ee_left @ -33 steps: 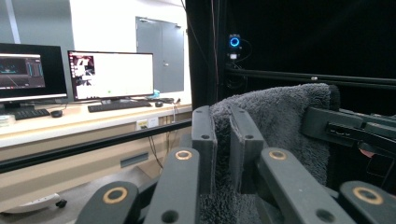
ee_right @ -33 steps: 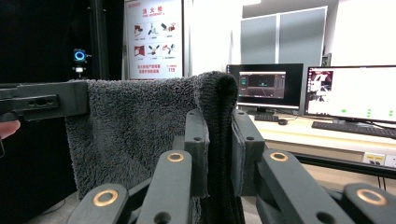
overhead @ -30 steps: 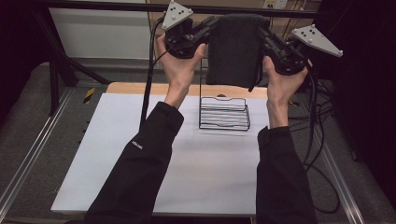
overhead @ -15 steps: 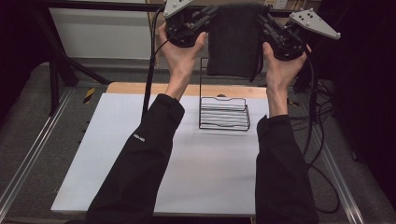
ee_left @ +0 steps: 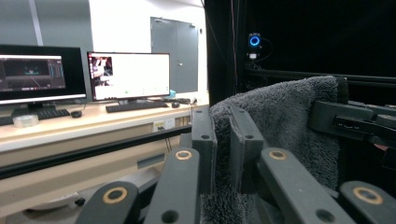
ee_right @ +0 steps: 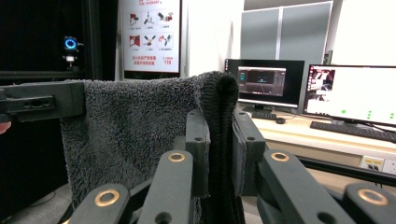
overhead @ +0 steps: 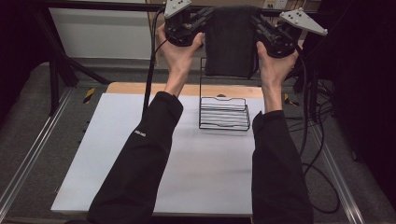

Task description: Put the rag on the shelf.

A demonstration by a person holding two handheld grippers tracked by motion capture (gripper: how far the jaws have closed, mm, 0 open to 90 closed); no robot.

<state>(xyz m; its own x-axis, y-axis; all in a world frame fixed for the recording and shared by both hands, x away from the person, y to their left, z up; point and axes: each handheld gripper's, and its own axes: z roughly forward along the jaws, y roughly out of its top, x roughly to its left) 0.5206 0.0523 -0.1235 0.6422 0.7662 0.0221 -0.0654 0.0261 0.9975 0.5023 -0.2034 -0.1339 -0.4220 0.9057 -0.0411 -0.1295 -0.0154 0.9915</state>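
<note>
At the top centre of the high view the dark grey towel point(overhead: 229, 42) hangs folded, stretched between the two tools above the far edge of the white table point(overhead: 116, 154). The left gripper point(overhead: 198, 21) pinches its upper left corner and the right gripper point(overhead: 261, 25) pinches the upper right; each gripper view shows the pile squeezed between that tool's black pads. Just below, at mid-frame, stands the black wire rack point(overhead: 224, 112) with its tall upright bar. I'd judge this the carrying step: next the towel wants lowering evenly over that bar, both corners kept level
</note>
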